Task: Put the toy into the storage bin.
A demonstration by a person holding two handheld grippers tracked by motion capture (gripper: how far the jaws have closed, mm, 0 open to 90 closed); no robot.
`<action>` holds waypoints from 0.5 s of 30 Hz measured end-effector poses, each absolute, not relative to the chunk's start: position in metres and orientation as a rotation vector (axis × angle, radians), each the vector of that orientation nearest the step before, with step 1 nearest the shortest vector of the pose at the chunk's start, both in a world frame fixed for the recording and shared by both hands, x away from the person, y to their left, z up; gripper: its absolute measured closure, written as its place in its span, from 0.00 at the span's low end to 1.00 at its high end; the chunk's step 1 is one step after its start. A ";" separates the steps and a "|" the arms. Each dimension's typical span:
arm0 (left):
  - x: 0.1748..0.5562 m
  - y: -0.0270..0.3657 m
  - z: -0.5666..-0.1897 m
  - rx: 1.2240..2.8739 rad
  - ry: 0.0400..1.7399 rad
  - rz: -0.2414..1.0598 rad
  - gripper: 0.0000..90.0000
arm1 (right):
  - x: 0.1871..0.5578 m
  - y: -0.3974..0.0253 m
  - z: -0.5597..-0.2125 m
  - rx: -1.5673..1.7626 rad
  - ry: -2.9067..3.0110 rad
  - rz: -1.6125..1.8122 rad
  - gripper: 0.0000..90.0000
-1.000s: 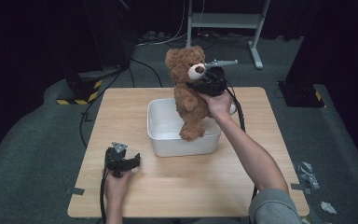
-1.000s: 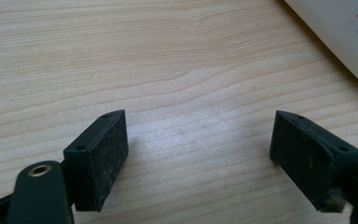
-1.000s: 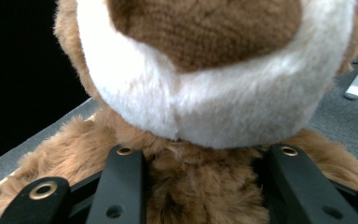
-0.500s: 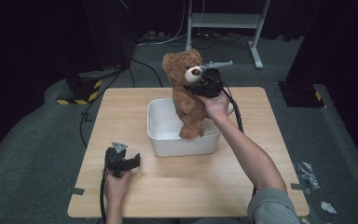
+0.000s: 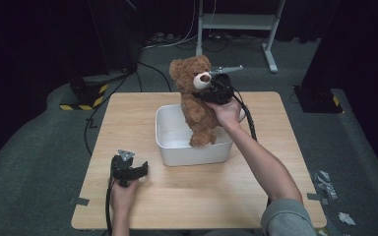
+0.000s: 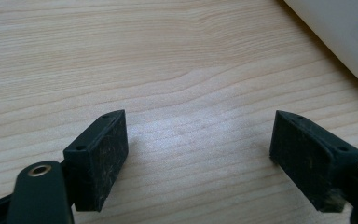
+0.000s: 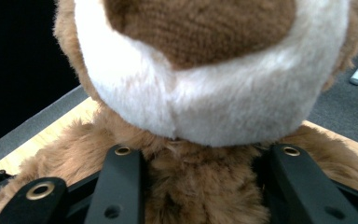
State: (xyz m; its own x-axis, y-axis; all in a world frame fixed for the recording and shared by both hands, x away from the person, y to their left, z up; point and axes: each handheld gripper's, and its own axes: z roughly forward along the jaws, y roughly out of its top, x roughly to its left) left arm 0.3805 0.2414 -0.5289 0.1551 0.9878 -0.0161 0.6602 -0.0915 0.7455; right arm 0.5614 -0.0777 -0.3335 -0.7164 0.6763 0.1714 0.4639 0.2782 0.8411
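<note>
A brown teddy bear (image 5: 195, 101) with a white muzzle hangs upright over the white bin (image 5: 170, 142), its feet down inside at the bin's right side. My right gripper (image 5: 207, 93) is shut on the teddy bear at the neck, just below the muzzle (image 7: 205, 88); brown fur (image 7: 200, 186) bulges between the two black jaws. My left gripper (image 5: 129, 173) rests low over the wooden table (image 5: 128, 113) near its front left, open, with bare wood (image 6: 196, 135) between its pads (image 6: 100, 154).
The bin's white wall (image 6: 340, 37) shows at the upper right of the left gripper view. Black cables (image 5: 248, 125) trail from both grippers. Beyond the table stand a black-and-yellow base (image 5: 81, 98) and a grey metal stand (image 5: 270, 44) on dark carpet.
My right gripper has carried the teddy bear leftward and a little down, so its legs now reach deeper into the bin. The left gripper has stayed put.
</note>
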 end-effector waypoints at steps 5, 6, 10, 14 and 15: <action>0.380 0.241 -0.529 1.822 1.570 0.685 0.21 | 0.560 -0.076 -0.334 1.049 2.345 1.411 0.67; 0.381 0.241 -0.529 1.823 1.569 0.685 0.21 | 0.559 -0.076 -0.334 1.050 2.347 1.411 0.67; 0.380 0.242 -0.529 1.823 1.569 0.683 0.21 | 0.557 -0.075 -0.334 1.040 2.356 1.408 0.67; 0.381 0.241 -0.529 1.822 1.570 0.685 0.21 | 0.558 -0.073 -0.335 1.042 2.369 1.390 0.67; 0.381 0.241 -0.529 1.823 1.569 0.685 0.21 | 0.558 -0.072 -0.336 1.039 2.375 1.386 0.67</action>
State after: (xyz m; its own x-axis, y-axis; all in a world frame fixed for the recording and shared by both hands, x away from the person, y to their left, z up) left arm 0.3805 0.2415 -0.5289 0.1557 0.9877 -0.0154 0.6600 -0.0924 0.7456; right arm 0.5578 -0.0724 -0.3363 -0.7321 0.6603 0.1676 0.4707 0.3126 0.8251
